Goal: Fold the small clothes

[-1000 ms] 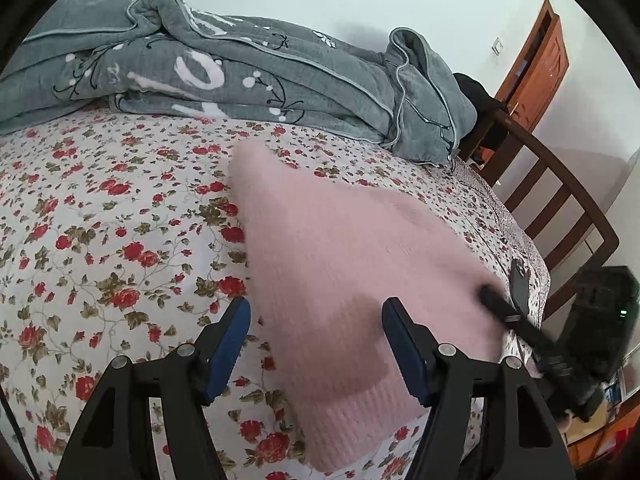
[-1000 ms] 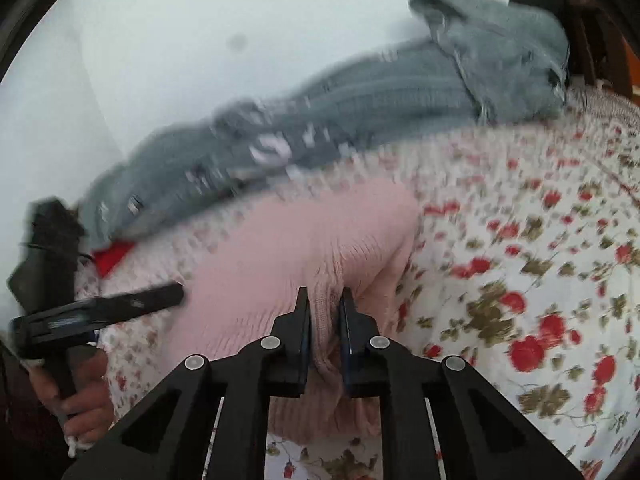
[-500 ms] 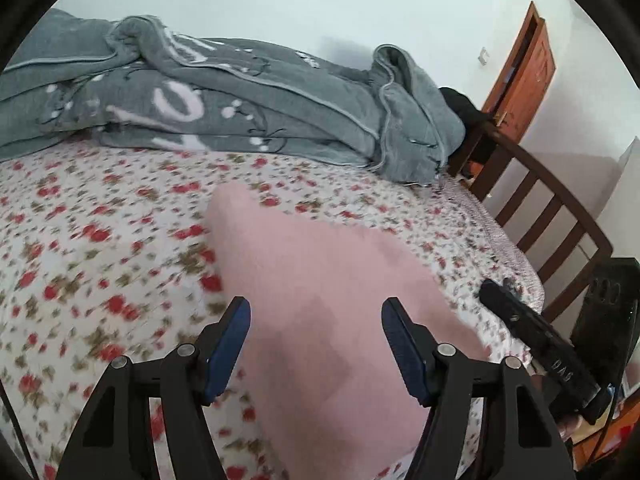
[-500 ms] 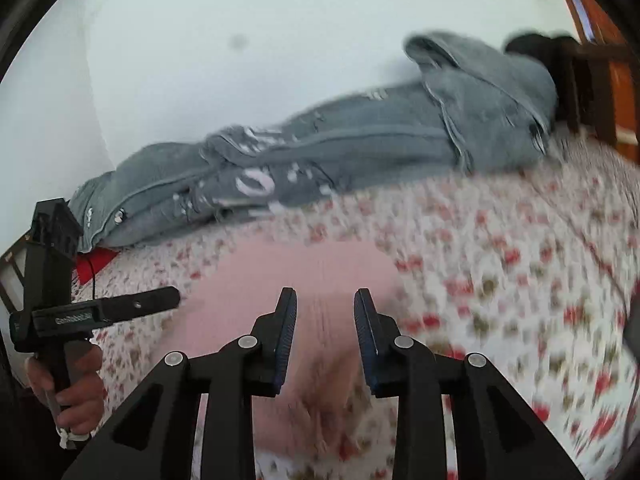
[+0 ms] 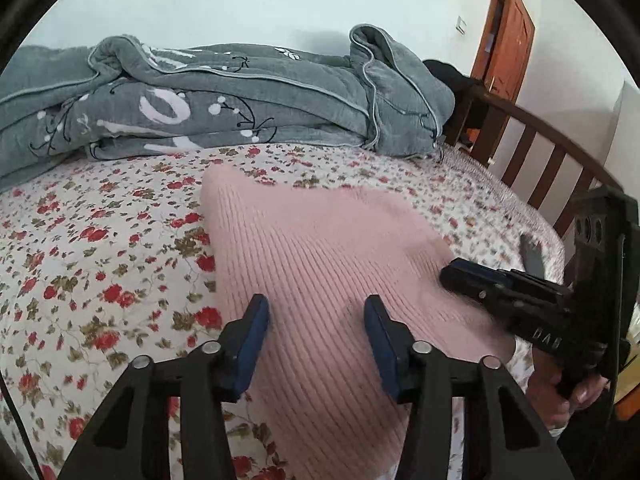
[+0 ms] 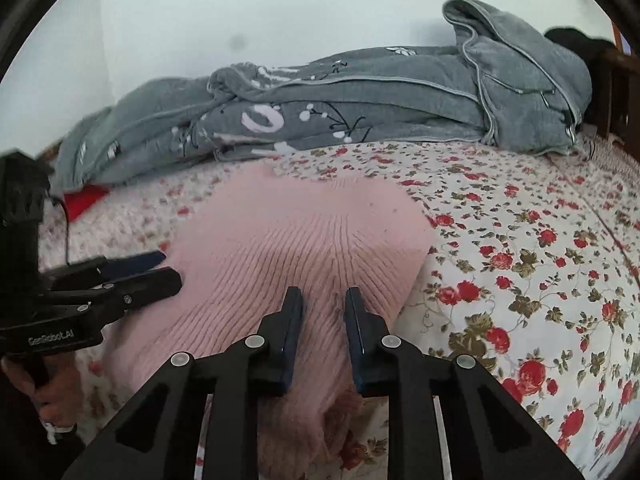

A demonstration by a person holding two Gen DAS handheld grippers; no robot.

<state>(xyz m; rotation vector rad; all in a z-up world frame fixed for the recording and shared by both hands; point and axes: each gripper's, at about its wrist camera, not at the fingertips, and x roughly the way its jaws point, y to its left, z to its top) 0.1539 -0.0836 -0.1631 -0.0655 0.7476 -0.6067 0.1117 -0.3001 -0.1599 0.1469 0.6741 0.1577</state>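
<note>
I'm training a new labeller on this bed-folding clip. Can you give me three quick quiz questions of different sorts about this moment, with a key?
1. True or false: the right tool is clamped shut on the pink sweater.
2. Multiple choice: what lies bunched along the wall at the far side of the bed? A) a grey blanket B) a stack of towels C) a blue pillow
3. Fill in: the left tool hovers open over the pink ____.

Key:
1. False; its fingers stand apart with the knit showing between them.
2. A; the grey blanket lies on the flowered sheet.
3. sweater
</note>
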